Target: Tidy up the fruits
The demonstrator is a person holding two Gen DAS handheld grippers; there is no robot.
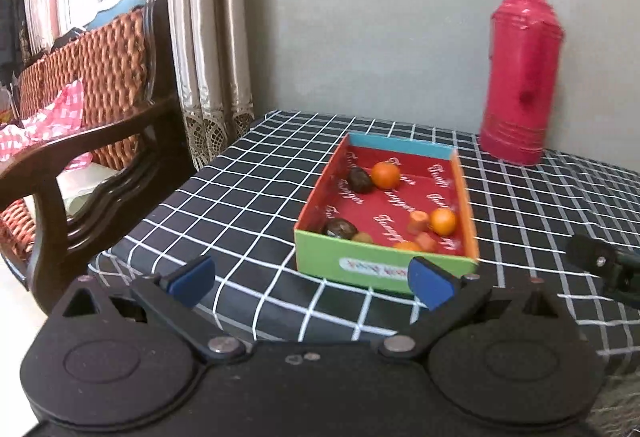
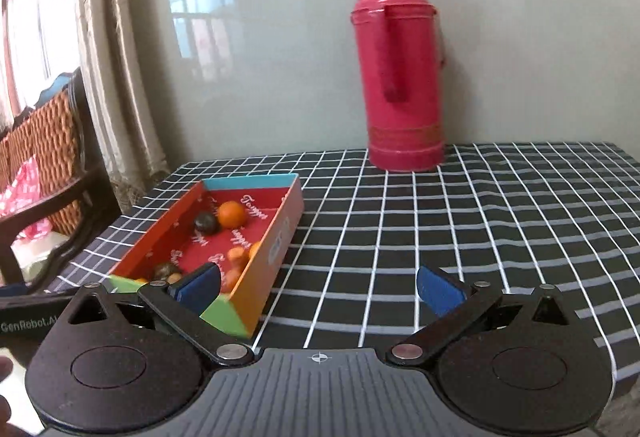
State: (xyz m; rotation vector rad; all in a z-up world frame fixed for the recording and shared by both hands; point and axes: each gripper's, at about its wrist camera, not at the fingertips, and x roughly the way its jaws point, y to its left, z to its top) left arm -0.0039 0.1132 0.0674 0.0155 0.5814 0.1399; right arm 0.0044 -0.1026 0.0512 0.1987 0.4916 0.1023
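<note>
A shallow cardboard box [image 1: 372, 269] with a red inside, green front wall and orange side stands on the checked table; it also shows in the right wrist view [image 2: 280, 237]. In it lie small oranges [image 1: 386, 175] [image 2: 231, 214], dark round fruits [image 1: 360, 180] [image 2: 206, 223] and several small orange-pink pieces [image 1: 418, 221]. My left gripper [image 1: 310, 283] is open and empty, just in front of the box's green wall. My right gripper [image 2: 318, 289] is open and empty, at the box's right front corner, its left finger over the corner.
A tall red thermos [image 1: 520, 73] [image 2: 404, 73] stands at the back of the table by the grey wall. The black-and-white checked tablecloth [image 2: 460, 221] covers the table. A wicker-backed wooden chair [image 1: 92, 97] and curtains [image 1: 208, 29] are at the left. The other gripper [image 1: 600, 265] shows at the right edge.
</note>
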